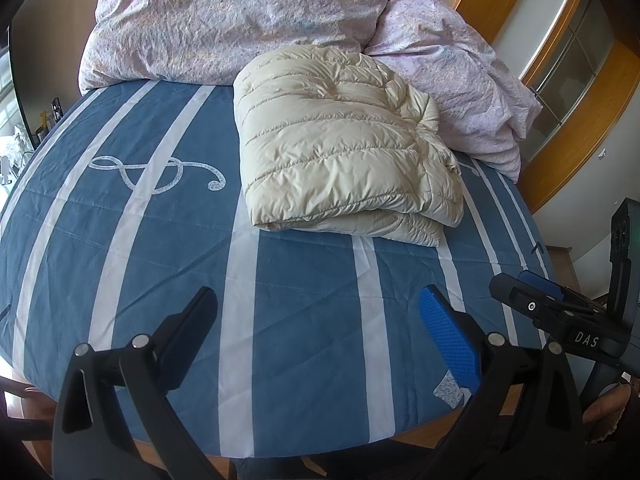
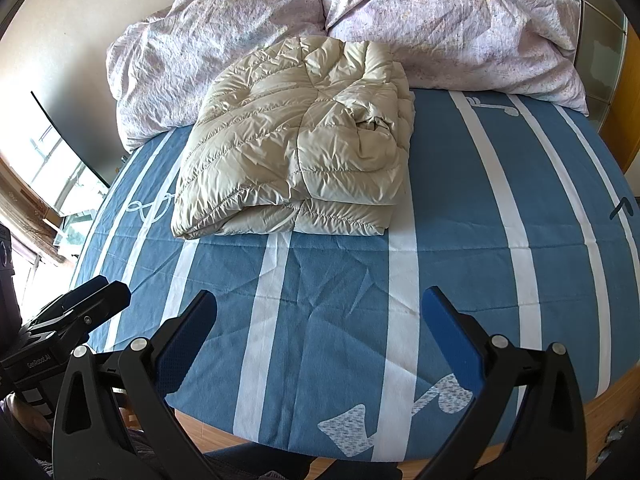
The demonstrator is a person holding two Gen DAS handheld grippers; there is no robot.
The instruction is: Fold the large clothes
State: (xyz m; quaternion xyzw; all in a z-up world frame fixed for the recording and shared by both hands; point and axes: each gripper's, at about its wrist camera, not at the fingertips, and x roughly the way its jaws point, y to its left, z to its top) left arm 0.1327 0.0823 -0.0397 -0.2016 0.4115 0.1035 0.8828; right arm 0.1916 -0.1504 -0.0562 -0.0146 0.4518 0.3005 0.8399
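Observation:
A cream quilted puffer jacket (image 1: 344, 144) (image 2: 304, 148) lies folded into a thick rectangular bundle on the blue bed sheet with white stripes (image 1: 160, 240) (image 2: 460, 240), its folded edge facing me. My left gripper (image 1: 320, 312) hovers open near the bed's front edge, well short of the jacket, with nothing between its fingers. My right gripper (image 2: 320, 312) is also open and empty, at the same distance from the jacket. In the left wrist view the right gripper (image 1: 532, 292) shows at the right edge; in the right wrist view the left gripper (image 2: 92, 296) shows at the left edge.
A crumpled pale lilac duvet (image 1: 248, 16) (image 2: 400, 20) is heaped at the head of the bed behind the jacket. The wooden bed frame (image 2: 612, 404) runs along the front. A wood-framed glass door (image 1: 568, 60) stands right, a window (image 2: 48, 160) left.

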